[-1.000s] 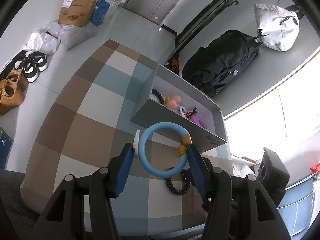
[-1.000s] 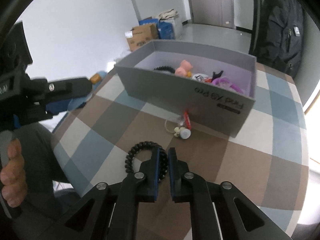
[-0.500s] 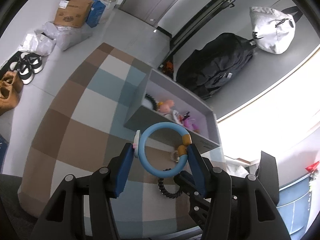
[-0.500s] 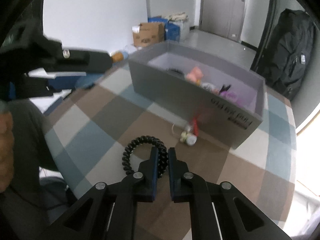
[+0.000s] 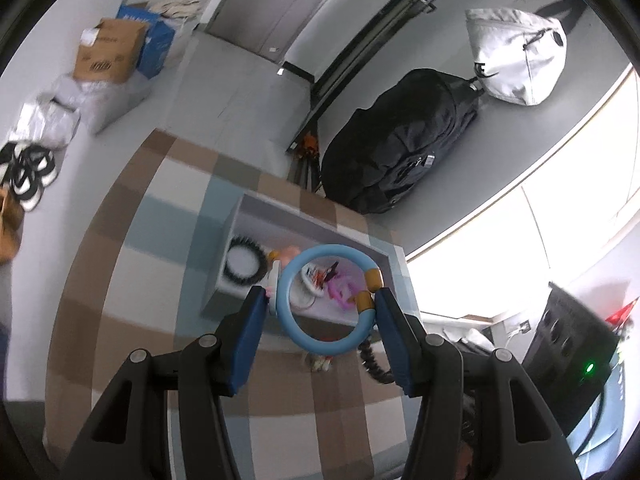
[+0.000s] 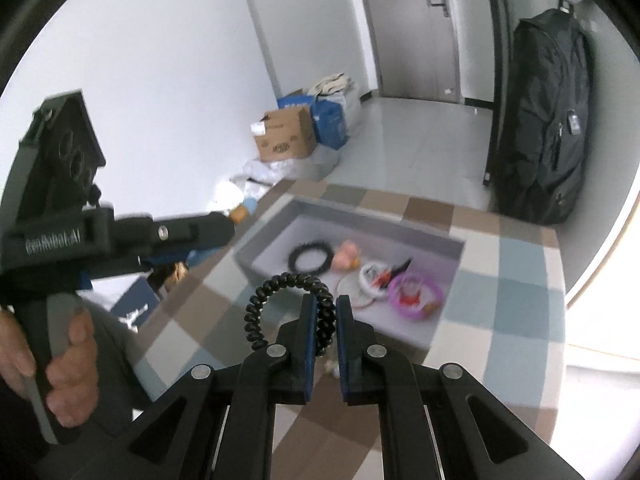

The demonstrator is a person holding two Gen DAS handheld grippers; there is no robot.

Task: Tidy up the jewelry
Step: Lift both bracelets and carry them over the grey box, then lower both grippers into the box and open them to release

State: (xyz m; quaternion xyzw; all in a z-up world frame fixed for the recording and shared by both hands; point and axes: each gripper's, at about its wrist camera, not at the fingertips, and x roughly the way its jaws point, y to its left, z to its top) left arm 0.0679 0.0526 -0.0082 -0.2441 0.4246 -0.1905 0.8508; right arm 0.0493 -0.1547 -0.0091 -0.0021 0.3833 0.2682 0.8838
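1. Left tongs (image 5: 320, 312): set wide, the two blue pads clamping a blue ring (image 5: 326, 300) across its width. The ring carries two tan beads on its right side and a pale charm on its left. It hangs in the air over the near wall of the grey box (image 5: 256, 216).
2. Right tongs (image 6: 323, 320): nearly closed, pads pinching one side of a black coil band (image 6: 276, 300). The free loop stands up and to the left of the pads, clear of the worktop (image 6: 516, 280).
3. Worktop below the right tongs: a small pale trinket (image 6: 330, 366) lies just outside the box's near wall; detail too small to tell.
4. Box interior, right wrist view: a second black coil (image 6: 310, 258) at the left, a pink piece (image 6: 346, 256) beside it, a white disc (image 6: 372, 274), a purple ring (image 6: 416, 294) at the right. The floor along the far wall is bare.
5. Checked cloth lies open to the right of the box as far as the worktop edge.
6. Beyond: a black bag (image 6: 544, 120) stands near the far right corner of the worktop; cartons (image 6: 284, 140) sit well apart on the floor.
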